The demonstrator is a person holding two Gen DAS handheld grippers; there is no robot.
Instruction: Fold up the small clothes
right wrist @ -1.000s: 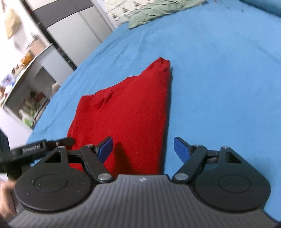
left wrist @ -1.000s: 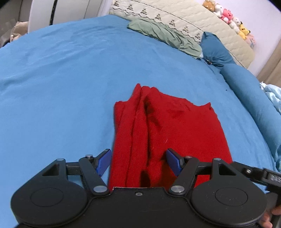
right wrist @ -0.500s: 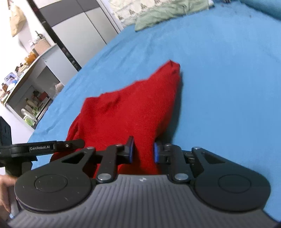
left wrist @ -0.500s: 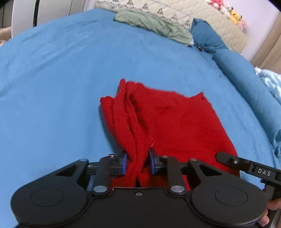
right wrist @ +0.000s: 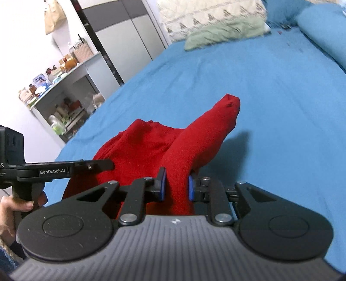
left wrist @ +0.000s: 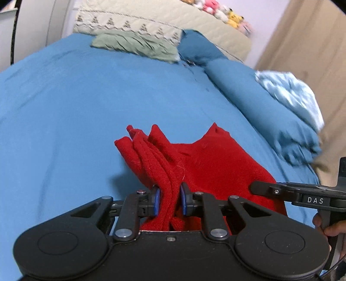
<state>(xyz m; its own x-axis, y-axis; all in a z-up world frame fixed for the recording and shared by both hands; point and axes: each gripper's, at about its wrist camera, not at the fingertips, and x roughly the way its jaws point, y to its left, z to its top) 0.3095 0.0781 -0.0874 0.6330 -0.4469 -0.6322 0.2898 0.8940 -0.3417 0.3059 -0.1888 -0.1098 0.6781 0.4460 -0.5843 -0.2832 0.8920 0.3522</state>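
Open blue bedspread (left wrist: 71, 112) around red garment (left wrist: 216, 160)

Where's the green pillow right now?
The green pillow lies at the bed's far end in both wrist views, against the beige quilted headboard, beside a dark blue pillow, well beyond the red garment.

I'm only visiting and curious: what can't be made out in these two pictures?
- Red garment: near edge hidden behind the left claw body, left view; likewise behind the right claw, right view.
- Plush toys: blurred, cut by the top edge, left view.
- Shelf items: too small, right view.
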